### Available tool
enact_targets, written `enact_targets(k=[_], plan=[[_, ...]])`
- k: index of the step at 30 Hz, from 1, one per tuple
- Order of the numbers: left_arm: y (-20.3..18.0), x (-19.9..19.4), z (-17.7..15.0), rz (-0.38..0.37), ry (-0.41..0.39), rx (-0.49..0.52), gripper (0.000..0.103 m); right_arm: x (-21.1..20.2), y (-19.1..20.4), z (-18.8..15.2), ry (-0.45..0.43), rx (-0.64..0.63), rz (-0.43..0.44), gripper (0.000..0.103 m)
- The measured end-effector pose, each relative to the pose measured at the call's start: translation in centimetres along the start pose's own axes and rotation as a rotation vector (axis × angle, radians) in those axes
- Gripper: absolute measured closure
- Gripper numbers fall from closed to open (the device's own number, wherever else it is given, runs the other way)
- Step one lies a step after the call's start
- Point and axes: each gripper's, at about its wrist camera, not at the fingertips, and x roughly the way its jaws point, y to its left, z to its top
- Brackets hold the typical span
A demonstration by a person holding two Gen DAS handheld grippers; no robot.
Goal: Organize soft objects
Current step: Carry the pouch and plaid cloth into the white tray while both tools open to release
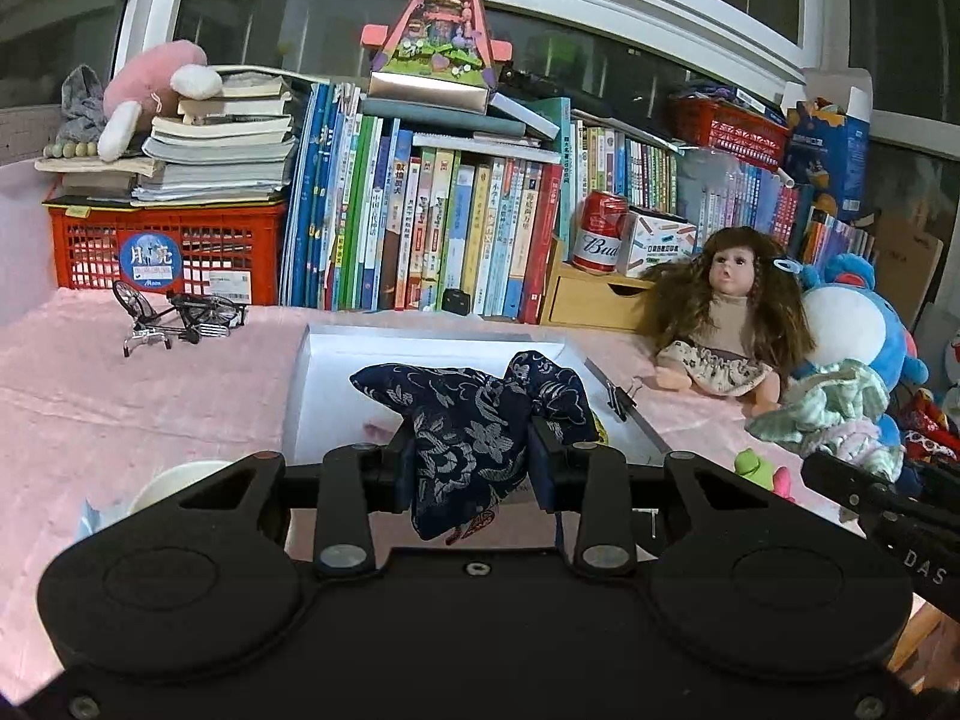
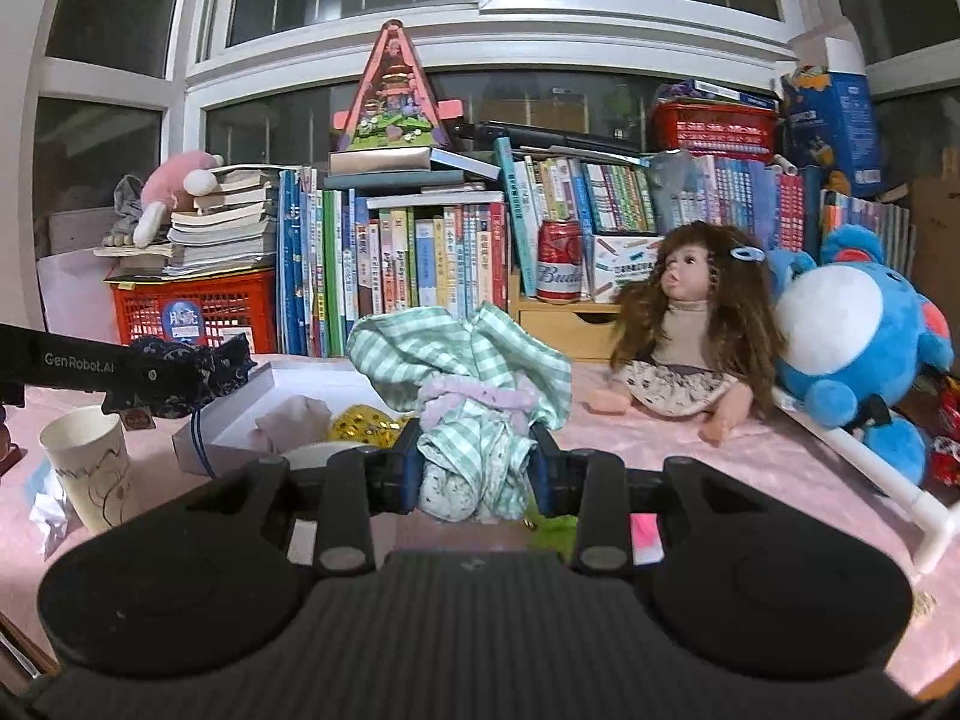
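Black tool [image 1: 471, 468], blue-padded fingers [image 2: 410, 474]

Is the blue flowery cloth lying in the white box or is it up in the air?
Up in the air. The left hand-held gripper pinches the navy floral cloth, which hangs above the white box.

White-framed windows [image 2: 492, 0] show dark glass behind a worktop [image 1: 150, 384] draped in pink cloth; rows of upright books [image 1: 432, 228] line its back edge, with a red crate [image 1: 162, 252] at left under stacked volumes
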Motion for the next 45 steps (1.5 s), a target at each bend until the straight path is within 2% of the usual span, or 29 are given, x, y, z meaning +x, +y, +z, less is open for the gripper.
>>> enact_targets(k=[13, 18, 23, 31, 36, 45], plan=[[2.0, 1.7, 3.4, 0.021, 0.030, 0.004, 0.069, 3.5, 0.6, 4.3, 0.010, 0.019, 0.066, 0.064], [3.5, 2.8, 5.5, 0.022, 0.068, -0.023, 0.069, 5.4, 0.9, 6.0, 0.046, 0.040, 0.103, 0.064], [4.9, 4.8, 7.8, 0.009, 0.129, -0.043, 0.069, 8.4, 1.5, 8.0, 0.127, 0.068, 0.148, 0.064], [7.8, 10.3, 10.8, 0.004, 0.277, -0.130, 0.069, 14.3, 3.3, 10.1, 0.269, 0.091, 0.204, 0.063], [8.0, 15.0, 11.7, 0.053, 0.336, -0.116, 0.069, 19.2, 3.9, 10.2, 0.406, 0.091, 0.178, 0.063], [7.6, 22.3, 10.1, 0.123, 0.463, -0.071, 0.069, 25.9, 4.1, 8.7, 0.540, 0.074, 0.106, 0.063]])
